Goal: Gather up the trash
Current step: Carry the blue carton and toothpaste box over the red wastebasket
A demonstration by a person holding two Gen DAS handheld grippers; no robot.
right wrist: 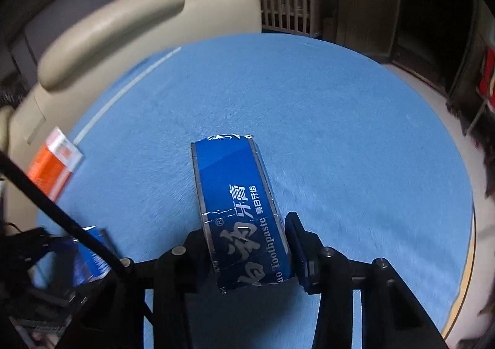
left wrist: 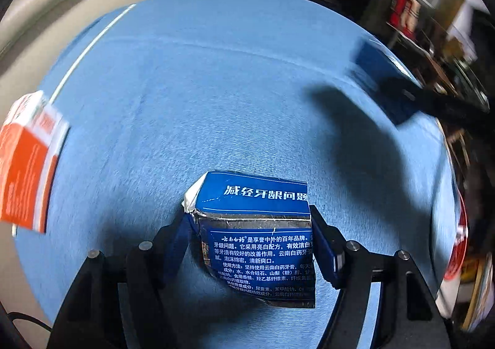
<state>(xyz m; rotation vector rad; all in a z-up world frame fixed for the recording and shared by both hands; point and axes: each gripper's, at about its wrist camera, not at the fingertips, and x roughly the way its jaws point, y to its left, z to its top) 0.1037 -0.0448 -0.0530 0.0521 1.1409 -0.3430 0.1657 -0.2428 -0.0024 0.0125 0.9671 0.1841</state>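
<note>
My left gripper (left wrist: 247,225) is shut on a crumpled piece of blue toothpaste box (left wrist: 256,234) with white Chinese print, held above the blue tablecloth (left wrist: 216,101). My right gripper (right wrist: 247,237) is shut on a longer blue toothpaste box (right wrist: 235,194) that points away from the camera. The right gripper with its box shows blurred at the right of the left wrist view (left wrist: 383,82). The left gripper and its box piece show at the lower left of the right wrist view (right wrist: 89,253). An orange and white box (left wrist: 27,160) lies at the table's left edge, also in the right wrist view (right wrist: 54,163).
The table is round, with a white stripe (left wrist: 89,45) across the cloth on the left. A beige padded chair (right wrist: 130,30) stands behind it. Dark shelves with clutter (left wrist: 433,23) stand at the right. A red and white object (left wrist: 458,243) sits past the table's right edge.
</note>
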